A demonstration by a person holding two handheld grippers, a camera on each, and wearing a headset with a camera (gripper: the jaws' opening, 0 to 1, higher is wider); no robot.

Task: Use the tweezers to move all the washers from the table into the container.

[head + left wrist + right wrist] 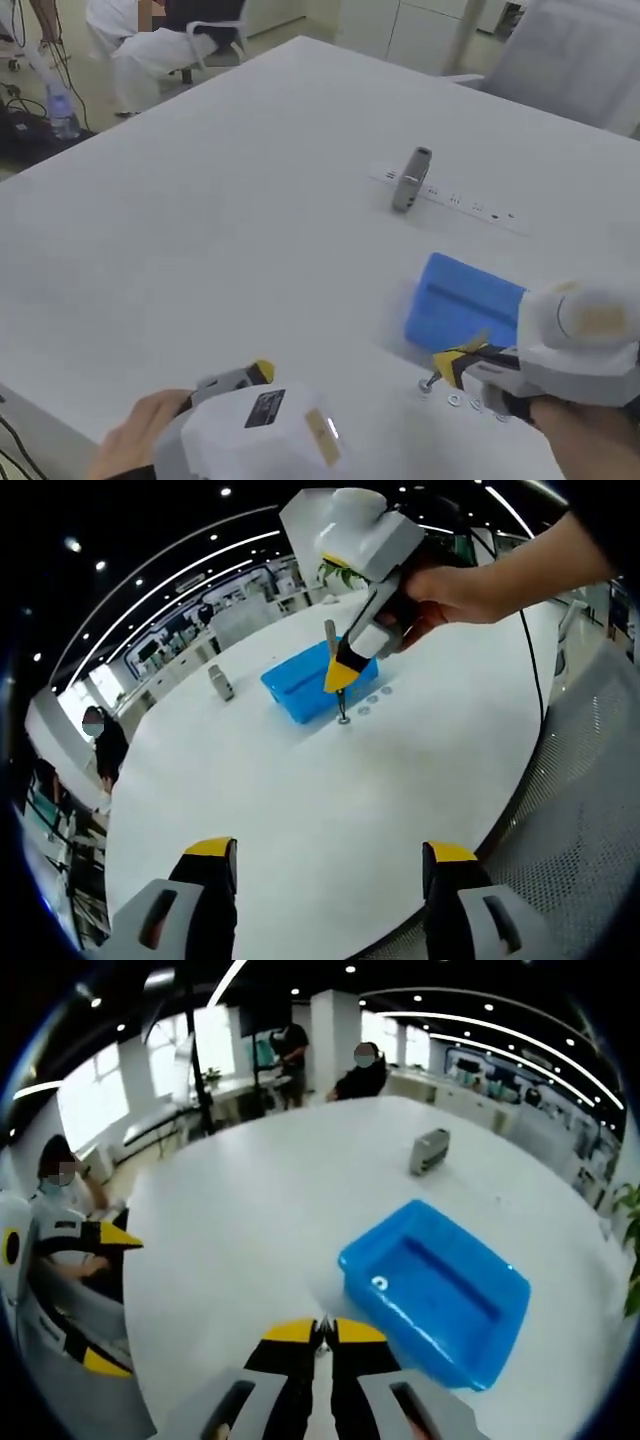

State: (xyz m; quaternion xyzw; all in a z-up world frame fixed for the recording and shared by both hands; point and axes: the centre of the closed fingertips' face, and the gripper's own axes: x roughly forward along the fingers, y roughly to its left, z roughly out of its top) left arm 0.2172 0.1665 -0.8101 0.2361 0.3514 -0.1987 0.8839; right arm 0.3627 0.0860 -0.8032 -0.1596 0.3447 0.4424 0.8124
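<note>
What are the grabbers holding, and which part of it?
The right gripper holds the tweezers about midway along them; the left gripper holds nothing.

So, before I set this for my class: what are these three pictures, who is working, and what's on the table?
There is no robot: a person holds a gripper in each hand. One picture comes from a headset camera; the two round ones come from cameras on the grippers. The right gripper is shut on tweezers, tips down on the white table beside some small washers. The left gripper is open and holds nothing. The blue container has what looks like one washer inside.
</note>
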